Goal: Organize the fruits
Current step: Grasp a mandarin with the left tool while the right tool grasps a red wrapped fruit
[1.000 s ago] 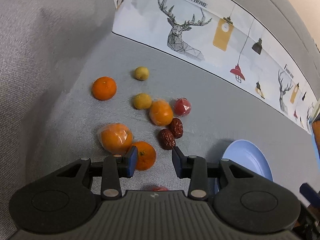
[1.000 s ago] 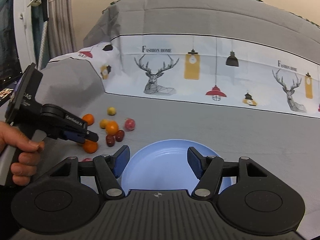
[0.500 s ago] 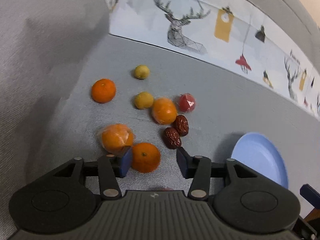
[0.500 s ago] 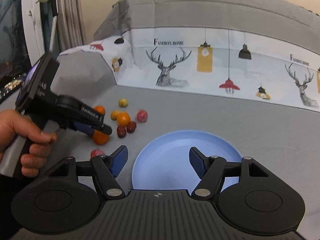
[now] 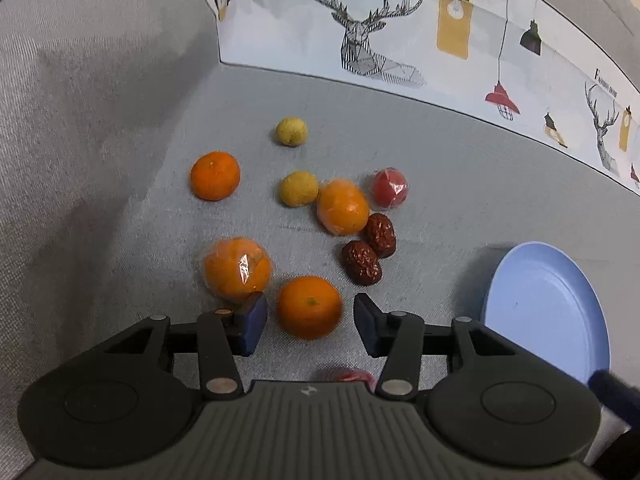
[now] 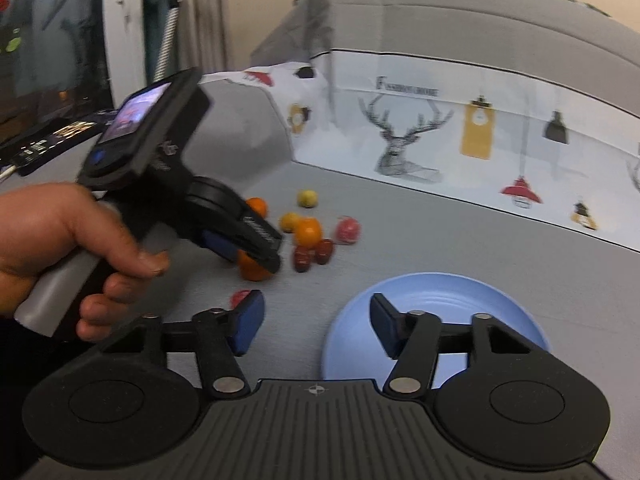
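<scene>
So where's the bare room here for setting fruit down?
The blue plate is bare, as is the grey cloth between the dates and the printed backdrop. Crowded: the fruit cluster around the left gripper, closing around an orange.

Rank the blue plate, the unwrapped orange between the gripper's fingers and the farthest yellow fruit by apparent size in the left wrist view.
1. Blue plate
2. Unwrapped orange, though nearness to the camera enlarges it
3. Farthest yellow fruit

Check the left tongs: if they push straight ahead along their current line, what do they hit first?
Most likely the bare orange, sitting between the closing left tongs, pads not yet touching. Beyond it lie two red dates. Depth is hard to judge through the fisheye.
</scene>
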Motion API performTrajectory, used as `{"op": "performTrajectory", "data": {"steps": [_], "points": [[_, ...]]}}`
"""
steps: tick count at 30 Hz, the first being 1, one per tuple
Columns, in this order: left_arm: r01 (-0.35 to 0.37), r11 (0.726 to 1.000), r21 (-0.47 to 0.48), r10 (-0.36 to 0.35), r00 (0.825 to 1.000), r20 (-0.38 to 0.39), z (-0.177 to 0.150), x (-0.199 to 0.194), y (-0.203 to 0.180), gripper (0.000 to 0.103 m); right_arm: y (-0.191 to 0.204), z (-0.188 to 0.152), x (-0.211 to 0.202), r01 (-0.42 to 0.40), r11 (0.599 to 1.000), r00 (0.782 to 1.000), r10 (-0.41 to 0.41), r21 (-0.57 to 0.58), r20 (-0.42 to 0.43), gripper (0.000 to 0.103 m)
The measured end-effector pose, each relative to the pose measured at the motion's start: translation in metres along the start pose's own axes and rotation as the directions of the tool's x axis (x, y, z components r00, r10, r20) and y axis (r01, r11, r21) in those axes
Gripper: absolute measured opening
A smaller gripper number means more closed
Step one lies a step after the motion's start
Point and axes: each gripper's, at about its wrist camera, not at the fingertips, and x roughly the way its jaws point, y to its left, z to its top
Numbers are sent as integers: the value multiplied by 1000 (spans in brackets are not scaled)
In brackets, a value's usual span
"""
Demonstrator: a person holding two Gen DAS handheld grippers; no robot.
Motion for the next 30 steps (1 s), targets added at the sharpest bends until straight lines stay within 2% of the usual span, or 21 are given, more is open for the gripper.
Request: {"op": "performTrajectory", "data": {"steps": [3, 5, 13, 15, 21, 23, 24, 25, 30], "points": [[18, 999, -33, -18, 1000, -15, 1, 1, 7, 40, 8, 2, 8, -29, 999, 1000, 29, -14, -5, 56], [31, 998, -58, -33, 999, -18, 2, -1, 12, 39, 13, 2, 16, -37, 999, 999, 37, -22, -12, 56], [147, 980, -133, -150, 989, -14, -1, -19, 32, 38, 26, 6, 62, -57, 998, 998, 56, -32, -29, 60], [154, 979, -134, -156, 988, -9, -2, -22, 33, 38, 28, 5, 74, -71, 997, 997, 70, -42, -40, 63], [156, 980, -122, -157, 988, -3, -2, -22, 33, 38, 37, -5, 103, -101, 993, 989, 95, -55, -109, 63], [149, 982, -116, -151, 989, -8, -2, -21, 31, 38, 40, -7, 109, -102, 992, 987, 92, -72, -128, 52], [146, 983, -110, -147, 989, -8, -2, -20, 30, 38, 41, -7, 111, -107, 991, 986, 95, -81, -135, 38], [141, 985, -101, -142, 990, -7, -2, -20, 29, 38, 42, -7, 112, -111, 990, 985, 98, -86, -140, 33], [139, 988, -72, -137, 990, 28, -3, -27, 25, 38, 39, -2, 100, -118, 990, 987, 108, -80, -117, 33]]}}
